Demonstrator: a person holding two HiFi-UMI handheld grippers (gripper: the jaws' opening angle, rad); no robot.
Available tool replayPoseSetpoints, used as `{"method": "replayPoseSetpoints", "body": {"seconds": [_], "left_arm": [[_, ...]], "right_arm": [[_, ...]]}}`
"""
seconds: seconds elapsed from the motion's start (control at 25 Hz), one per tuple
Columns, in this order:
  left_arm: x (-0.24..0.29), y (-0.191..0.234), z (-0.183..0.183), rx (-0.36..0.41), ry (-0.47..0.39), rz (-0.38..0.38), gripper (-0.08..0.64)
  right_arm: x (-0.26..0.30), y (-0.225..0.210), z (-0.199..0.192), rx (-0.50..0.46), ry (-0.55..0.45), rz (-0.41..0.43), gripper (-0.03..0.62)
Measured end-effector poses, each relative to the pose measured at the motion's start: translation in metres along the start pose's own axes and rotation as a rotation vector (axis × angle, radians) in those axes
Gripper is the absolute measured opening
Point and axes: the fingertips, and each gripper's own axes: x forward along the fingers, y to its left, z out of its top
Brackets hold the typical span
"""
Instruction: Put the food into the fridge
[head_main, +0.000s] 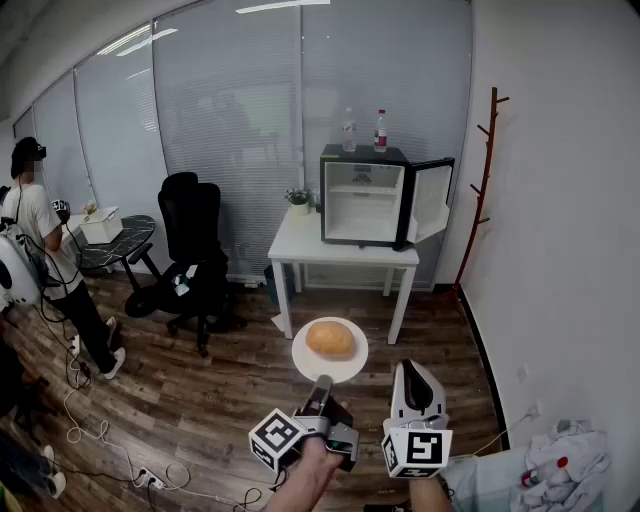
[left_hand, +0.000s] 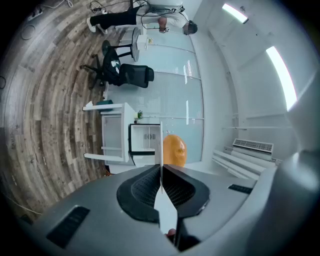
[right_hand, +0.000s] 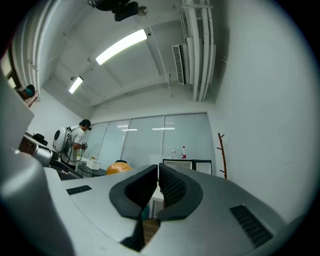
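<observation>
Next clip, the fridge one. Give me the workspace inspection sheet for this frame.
Surface: white table bears the fridge, door open.
Job's things: bread on a white plate, held above the floor, short of the table.
Clutter: two bottles on the fridge; small plant beside it.
Grippers: left hand-held gripper shut on the plate's rim; right hand-held gripper shut, empty.
Cables: loose leads on the wooden floor.
Surroundings: office chair, coat stand, a person.
</observation>
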Motion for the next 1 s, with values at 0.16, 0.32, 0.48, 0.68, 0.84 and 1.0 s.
{"method": "replayPoseSetpoints", "body": {"seconds": [0.16,0.32,0.48,0.68,0.84,1.0], "left_arm": [[-0.004,0.001,0.011,0.002,0.003,0.0,0.034],[-0.006,0.003,0.018,-0.001,0.014,0.006,0.034],[-0.008,0.006,0.023,-0.002,0.026,0.005,0.034],[0.001,0.014,0.026,-0.003,0.026,0.013,0.034],[0.021,0.019,0.027,0.004,0.029,0.014,0.034],[0.055,0.02,0.026,0.006,0.032,0.014,0.034]], "right_arm": [[0.0,0.01,-0.003,0.005,0.004,-0.006,0.034],[0.002,0.018,-0.003,0.003,0.002,-0.022,0.034],[0.001,0.017,-0.003,0.021,-0.016,-0.055,0.034],[0.008,0.009,-0.014,0.051,-0.014,-0.075,0.034],[0.025,0.001,-0.024,0.062,-0.015,-0.076,0.034],[0.05,-0.016,-0.031,0.053,-0.019,-0.083,0.034]]}}
